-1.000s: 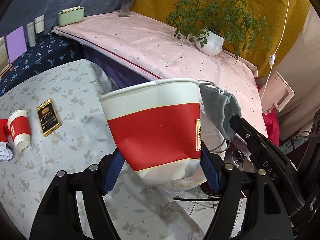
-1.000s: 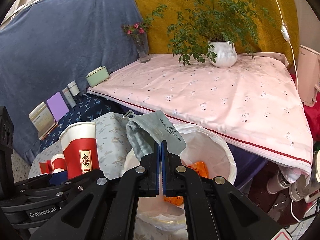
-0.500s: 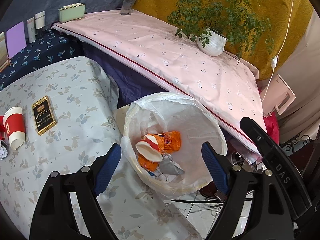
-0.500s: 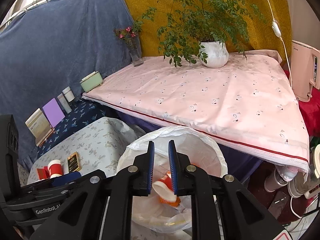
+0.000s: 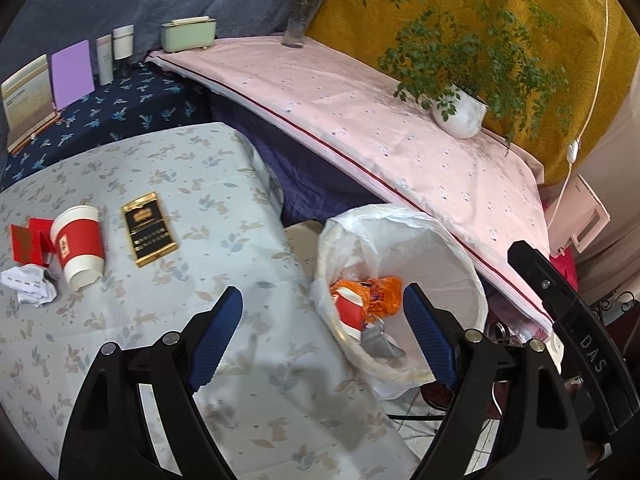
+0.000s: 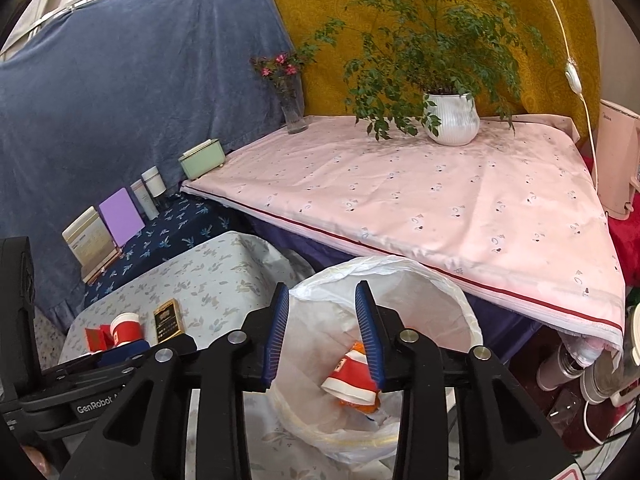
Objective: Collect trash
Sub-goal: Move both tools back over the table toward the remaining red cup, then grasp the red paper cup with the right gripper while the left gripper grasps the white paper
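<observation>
A white-lined trash bin (image 5: 434,256) stands beside the flowered table (image 5: 224,184). Inside it lie a red-and-white paper cup (image 5: 350,310), an orange wrapper (image 5: 384,292) and a grey pouch (image 5: 378,344). My left gripper (image 5: 320,300) is open and empty, over the table edge and the bin's left rim. My right gripper (image 6: 322,292) hovers above the bin (image 6: 424,284), its jaws opening with nothing between them; the cup (image 6: 348,376) shows below. On the table lie another red cup (image 5: 78,240), a black-and-gold box (image 5: 148,228), a red box (image 5: 26,240) and crumpled paper (image 5: 28,282).
A pink-clothed table (image 5: 360,120) behind the bin carries a potted plant (image 5: 460,114), a vase (image 5: 298,26) and a green box (image 5: 188,34). Cards and bottles stand on a dark blue cloth (image 5: 120,108). A pink appliance (image 6: 616,160) is at right.
The left gripper let go of the red cup and the right of the grey pouch; both now lie in the bin. The left gripper swung left toward the table. The right jaws spread.
</observation>
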Demonstrator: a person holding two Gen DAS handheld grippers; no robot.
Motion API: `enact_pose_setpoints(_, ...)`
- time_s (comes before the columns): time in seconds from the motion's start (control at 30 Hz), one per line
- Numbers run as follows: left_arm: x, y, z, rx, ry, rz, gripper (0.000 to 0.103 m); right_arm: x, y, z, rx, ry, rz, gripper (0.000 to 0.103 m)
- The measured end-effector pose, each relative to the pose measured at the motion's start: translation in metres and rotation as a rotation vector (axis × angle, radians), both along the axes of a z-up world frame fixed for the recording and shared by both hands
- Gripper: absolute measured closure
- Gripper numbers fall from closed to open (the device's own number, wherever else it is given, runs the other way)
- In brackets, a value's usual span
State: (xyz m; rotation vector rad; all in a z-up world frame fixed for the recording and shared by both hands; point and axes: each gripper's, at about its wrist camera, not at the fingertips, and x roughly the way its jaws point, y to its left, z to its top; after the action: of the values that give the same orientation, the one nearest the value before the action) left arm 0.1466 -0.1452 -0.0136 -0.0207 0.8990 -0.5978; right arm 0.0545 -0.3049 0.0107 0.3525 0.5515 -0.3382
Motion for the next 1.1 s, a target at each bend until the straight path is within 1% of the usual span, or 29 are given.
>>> enact_pose_setpoints(0.23, 0.006, 0.039, 0.001, 0.013, -0.019, 0.079, 0.025, 0.011, 0.027, 0.004, -0.014, 0.006, 0.052, 0.062)
enact_pose_setpoints(0.37, 0.013, 0.065, -0.001, 0.018, -0.022, 0.136, 0.024, 0.020, 0.049, 0.005, -0.020, 0.011, 0.095, 0.056)
enact_pose_setpoints(0.47, 0.017, 0.091, -0.003, 0.026, -0.033, 0.202, 0.015, 0.028, 0.067, 0.004, -0.023, 0.019, 0.128, 0.054)
enact_pose_setpoints(0.57, 0.022, 0.114, -0.006, 0.033, -0.033, 0.252, 0.015, 0.037, 0.086, 0.001, -0.028, 0.025, 0.162, 0.050)
enact_pose_setpoints(0.93, 0.039, 0.202, -0.022, 0.032, -0.007, 0.423, 0.015, 0.075, 0.158, -0.014, -0.033, 0.071, 0.302, 0.047)
enact_pose_setpoints(1.0, 0.043, 0.219, -0.025, 0.031, -0.009, 0.456, 0.015, 0.081, 0.171, -0.016, -0.036, 0.077, 0.325, 0.043)
enact_pose_setpoints(1.1, 0.049, 0.239, -0.031, 0.046, -0.011, 0.503, 0.015, 0.094, 0.192, -0.022, -0.042, 0.092, 0.368, 0.042)
